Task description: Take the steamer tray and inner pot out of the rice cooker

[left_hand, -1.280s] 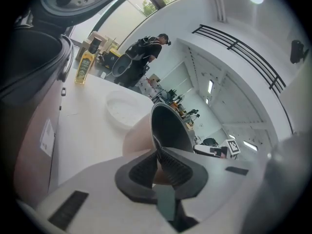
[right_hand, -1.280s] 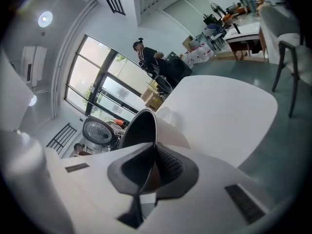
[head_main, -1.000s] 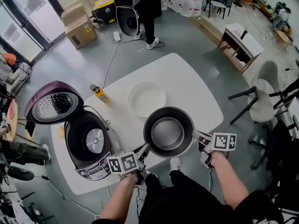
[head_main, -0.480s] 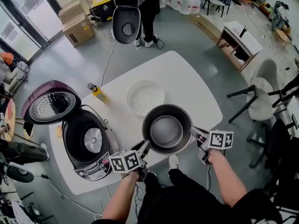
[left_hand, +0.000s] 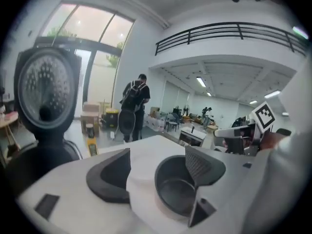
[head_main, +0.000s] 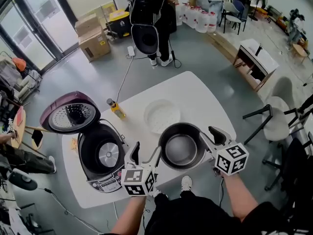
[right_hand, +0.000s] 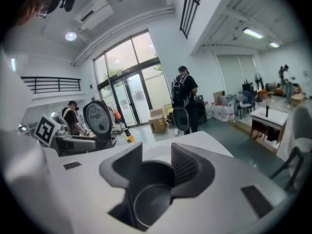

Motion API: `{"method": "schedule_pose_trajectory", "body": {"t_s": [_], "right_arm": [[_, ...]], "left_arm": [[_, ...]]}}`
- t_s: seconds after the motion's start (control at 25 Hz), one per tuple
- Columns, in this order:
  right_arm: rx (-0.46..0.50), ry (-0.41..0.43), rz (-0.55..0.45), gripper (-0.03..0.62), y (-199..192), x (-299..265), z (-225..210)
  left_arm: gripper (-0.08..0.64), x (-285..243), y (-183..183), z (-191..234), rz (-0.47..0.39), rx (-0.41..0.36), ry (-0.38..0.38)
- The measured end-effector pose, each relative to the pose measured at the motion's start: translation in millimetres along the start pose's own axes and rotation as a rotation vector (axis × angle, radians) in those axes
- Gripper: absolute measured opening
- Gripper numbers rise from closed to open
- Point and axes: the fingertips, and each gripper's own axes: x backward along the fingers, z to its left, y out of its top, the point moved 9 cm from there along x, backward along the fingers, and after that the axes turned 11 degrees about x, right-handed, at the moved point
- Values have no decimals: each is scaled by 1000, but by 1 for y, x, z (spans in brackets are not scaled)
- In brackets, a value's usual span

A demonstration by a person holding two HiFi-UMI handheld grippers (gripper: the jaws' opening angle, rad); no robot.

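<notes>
The dark inner pot (head_main: 182, 152) stands on the white table (head_main: 195, 94), with nothing gripping it. Behind it lies the white steamer tray (head_main: 161, 115). The rice cooker (head_main: 102, 155) stands at the left with its lid (head_main: 71, 117) up and its cavity bare. My left gripper (head_main: 144, 154) hovers at the pot's left; its jaws have just been opening, nothing between them. My right gripper (head_main: 211, 137) hangs at the pot's right, jaws likewise just opened and empty. In the left gripper view the pot (left_hand: 178, 191) lies beyond the jaws; in the right gripper view the pot (right_hand: 151, 199) lies below them.
A yellow bottle (head_main: 116, 109) stands on the table behind the cooker. A person (head_main: 151, 13) stands beyond the table, near cardboard boxes (head_main: 93, 40). A chair (head_main: 274, 116) and a desk (head_main: 254, 53) are at the right. The table's near edge runs just in front of the pot.
Both grippers have let go of the pot's rim, opened and risen away from it. The pot stays on the table.
</notes>
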Motion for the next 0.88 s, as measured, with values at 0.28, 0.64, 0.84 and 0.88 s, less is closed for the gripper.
{"method": "schedule_pose_trajectory", "body": {"t_s": [0.28, 0.64, 0.84, 0.88], "right_arm": [[240, 40, -217, 176, 89, 1, 64], [319, 196, -342, 175, 141, -19, 149], [379, 259, -369, 142, 152, -33, 188], [392, 262, -375, 127, 154, -35, 194]], "left_arm": [[347, 61, 64, -8, -231, -208, 114], [278, 139, 109, 15, -415, -289, 250], [202, 174, 115, 35, -471, -233, 306], [186, 178, 115, 39, -476, -228, 317]]}}
